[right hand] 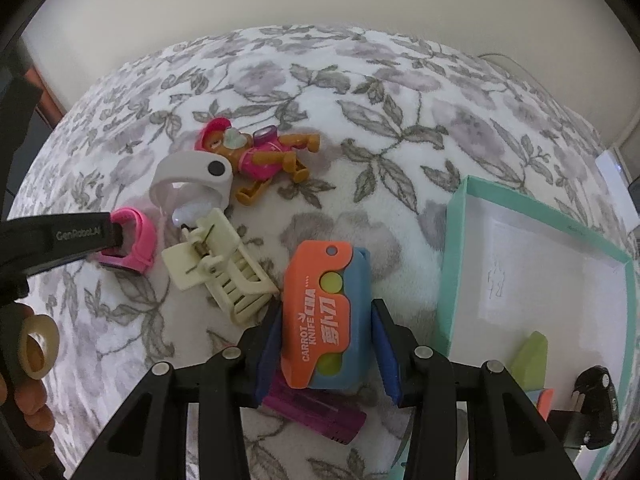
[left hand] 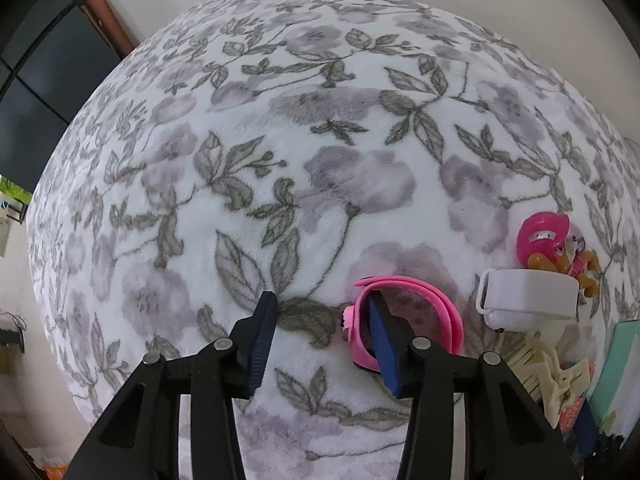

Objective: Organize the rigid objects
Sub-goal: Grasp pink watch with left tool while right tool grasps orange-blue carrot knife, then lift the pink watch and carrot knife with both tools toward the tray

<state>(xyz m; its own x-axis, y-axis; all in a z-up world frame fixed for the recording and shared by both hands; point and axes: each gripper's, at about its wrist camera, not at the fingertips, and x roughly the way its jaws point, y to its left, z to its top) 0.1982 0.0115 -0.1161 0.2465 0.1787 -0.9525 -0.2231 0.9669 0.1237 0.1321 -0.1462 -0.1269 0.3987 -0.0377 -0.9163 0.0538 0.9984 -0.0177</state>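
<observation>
Already the right gripper (right hand: 326, 332) fingers clench the carrot knife toy (right hand: 324, 316) beside the teal box (right hand: 456, 264) – its likely destination – while the left gripper (left hand: 324, 332) fingers, released, straddle the pink band (left hand: 404, 312).

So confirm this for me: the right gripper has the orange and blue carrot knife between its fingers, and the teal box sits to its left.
One detail is off. The right gripper does have the carrot knife between its fingers, but the teal box sits to its right, not its left. The right wrist view shows this.
</observation>
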